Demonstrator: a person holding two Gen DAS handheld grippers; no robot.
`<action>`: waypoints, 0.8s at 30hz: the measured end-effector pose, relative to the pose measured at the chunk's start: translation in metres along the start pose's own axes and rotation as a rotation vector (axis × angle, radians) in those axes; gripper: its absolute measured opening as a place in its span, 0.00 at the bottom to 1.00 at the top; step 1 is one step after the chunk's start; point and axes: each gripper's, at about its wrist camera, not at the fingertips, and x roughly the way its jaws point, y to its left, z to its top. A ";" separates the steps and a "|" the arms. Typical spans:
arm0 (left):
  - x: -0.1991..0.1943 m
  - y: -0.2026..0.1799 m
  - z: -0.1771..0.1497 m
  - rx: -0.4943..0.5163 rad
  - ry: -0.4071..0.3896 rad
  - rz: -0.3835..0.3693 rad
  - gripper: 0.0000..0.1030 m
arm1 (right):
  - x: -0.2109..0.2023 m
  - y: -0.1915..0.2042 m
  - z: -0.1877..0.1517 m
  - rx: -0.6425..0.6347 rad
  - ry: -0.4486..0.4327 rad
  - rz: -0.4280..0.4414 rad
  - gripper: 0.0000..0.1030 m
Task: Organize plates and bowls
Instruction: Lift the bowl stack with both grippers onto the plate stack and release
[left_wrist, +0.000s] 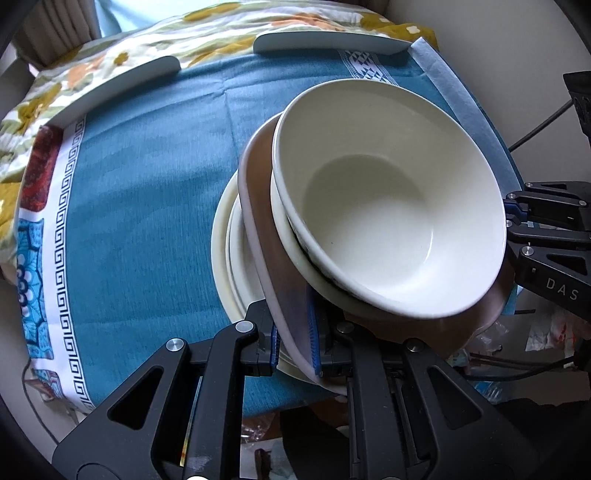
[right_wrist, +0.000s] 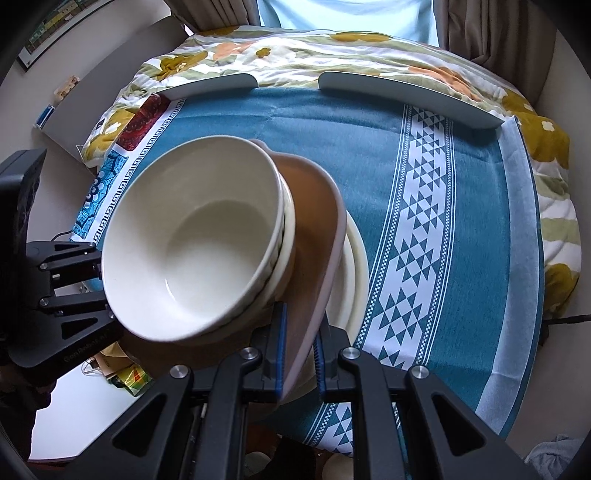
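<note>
A brown plate with a pale rim (left_wrist: 280, 273) (right_wrist: 314, 236) carries two nested white bowls (left_wrist: 391, 206) (right_wrist: 192, 236). My left gripper (left_wrist: 295, 343) is shut on the plate's near rim in the left wrist view. My right gripper (right_wrist: 299, 350) is shut on the opposite rim; it also shows at the right edge of the left wrist view (left_wrist: 517, 218). The left gripper shows at the left of the right wrist view (right_wrist: 99, 284). The plate is held tilted just above a stack of cream plates (left_wrist: 225, 243) (right_wrist: 354, 273) on the blue cloth.
The table is covered by a blue patterned cloth (left_wrist: 147, 206) (right_wrist: 424, 221) over a floral quilt (right_wrist: 295, 51). Two grey curved bars (left_wrist: 122, 88) (left_wrist: 332, 42) lie at the cloth's far edge. Clutter lies on the floor below the table edge (left_wrist: 517, 343).
</note>
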 end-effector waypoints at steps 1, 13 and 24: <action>0.000 -0.001 0.000 0.006 -0.003 0.003 0.10 | 0.000 0.000 -0.001 0.002 0.000 -0.002 0.12; 0.008 -0.009 0.002 0.045 0.039 0.045 0.20 | 0.003 -0.004 -0.005 0.036 -0.004 -0.004 0.12; 0.001 -0.012 0.001 0.077 0.047 0.058 0.23 | -0.002 -0.007 -0.007 0.043 0.001 -0.094 0.47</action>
